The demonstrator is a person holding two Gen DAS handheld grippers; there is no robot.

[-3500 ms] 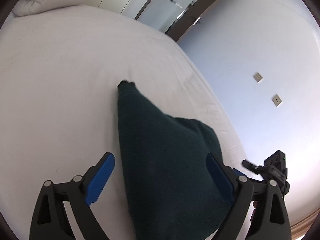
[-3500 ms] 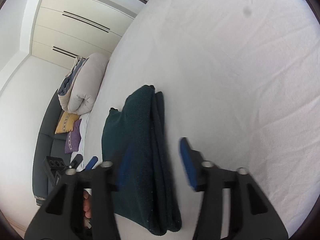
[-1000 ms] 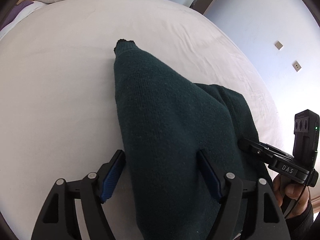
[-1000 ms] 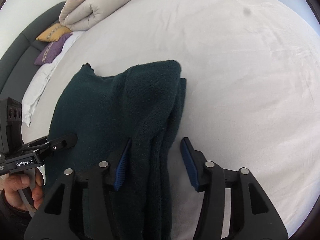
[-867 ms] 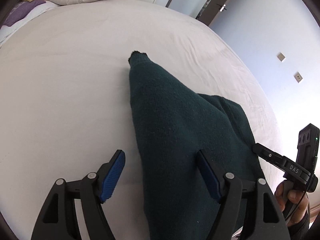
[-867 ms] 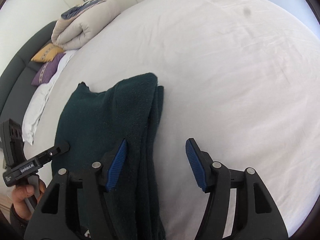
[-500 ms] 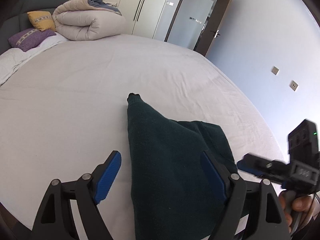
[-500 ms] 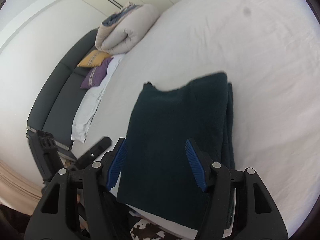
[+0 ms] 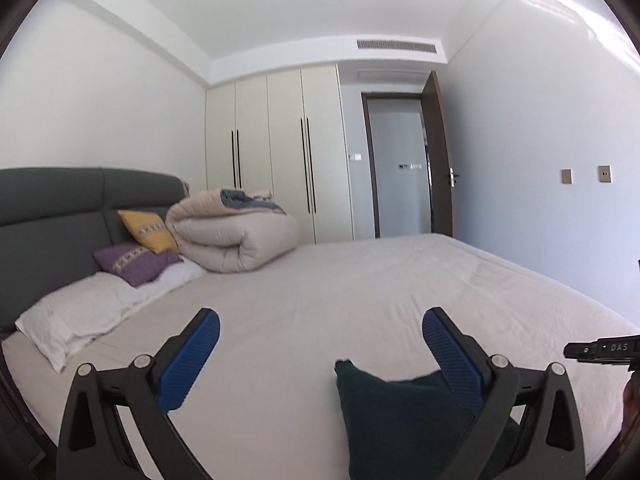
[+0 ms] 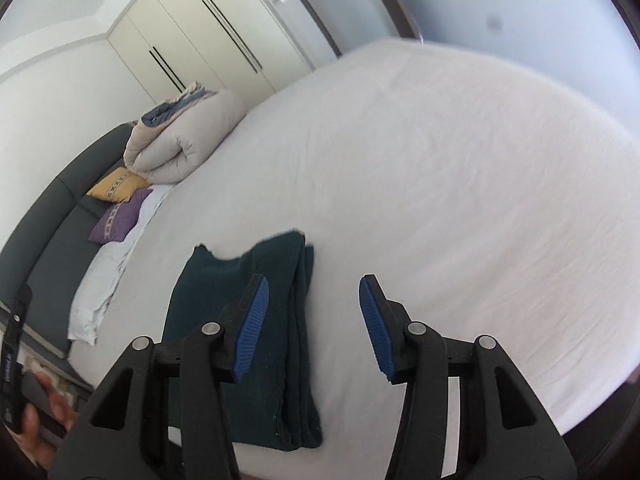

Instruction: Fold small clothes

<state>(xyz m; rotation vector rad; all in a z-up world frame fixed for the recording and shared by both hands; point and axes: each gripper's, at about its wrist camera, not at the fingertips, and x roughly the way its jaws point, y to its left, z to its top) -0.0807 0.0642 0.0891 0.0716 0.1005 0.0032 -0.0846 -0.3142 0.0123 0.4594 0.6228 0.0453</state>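
White sheet covers the wide bed (image 10: 440,184), which fills most of both views. At its head, in the left part of each frame, a grey upholstered headboard (image 9: 60,200) backs a yellow cushion (image 9: 148,230), a purple cushion (image 9: 136,262) and a white pillow (image 9: 80,316). A rolled beige duvet (image 9: 234,236) lies just beside the cushions, with a blue layer showing along its top. Behind the bed stand cream wardrobe doors (image 9: 276,156) with long dark handles, and to their right a dark-framed door (image 9: 400,164) stands open. Two wall plates (image 9: 604,174) sit on the pale wall at the right of the left wrist view.

The dark green knit garment (image 10: 248,320) lies folded near the bed's front edge, in the lower left-centre of the right wrist view, its stacked layers showing along its right side. In the left wrist view only its far corner and top edge show, at the lower right of the frame.

The left tongs (image 9: 320,356) point almost level across the bed with the jaws wide apart and opening; the garment lies below them near the right blue pad, and nothing is gripped. The right tongs (image 10: 312,324) tilt downward over the garment's right edge; their jaws stand apart and are closing, with the sheet and the garment's edge seen in the gap but not pinched. A hand (image 10: 36,428) holding the other tool shows at the lower left of the right wrist view.
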